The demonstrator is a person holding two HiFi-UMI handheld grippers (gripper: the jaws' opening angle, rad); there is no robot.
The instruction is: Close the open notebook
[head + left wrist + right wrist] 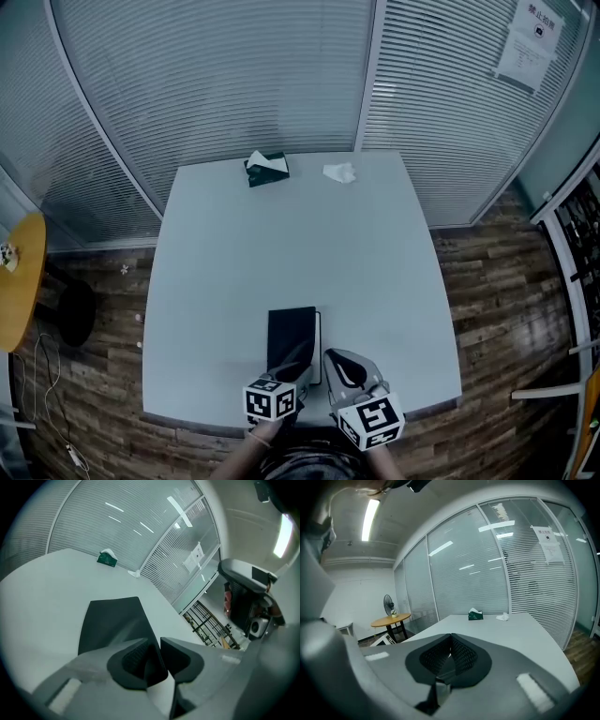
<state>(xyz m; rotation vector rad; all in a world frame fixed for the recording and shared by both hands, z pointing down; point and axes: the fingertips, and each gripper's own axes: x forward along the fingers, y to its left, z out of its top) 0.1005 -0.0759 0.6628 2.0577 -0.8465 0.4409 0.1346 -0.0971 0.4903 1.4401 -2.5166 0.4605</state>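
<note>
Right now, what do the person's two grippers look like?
The left gripper and right gripper both have pale grey, smoothly curved bodies, with black ribbed pads lining the jaws. Each carries a white cube printed with black square markers. No cables show.

You're in an office meeting room, no question.
Glass walls [234, 84] with slatted blinds ring you. There's a printed notice [527, 42] taped to one pane, and a big pale table [281, 244] on wood-look floor [506, 300]. A tissue box [267, 169] sits at the far edge, a strip light [370, 517] glows overhead, and a fan [388, 603] stands by a small round table [23, 272].
</note>
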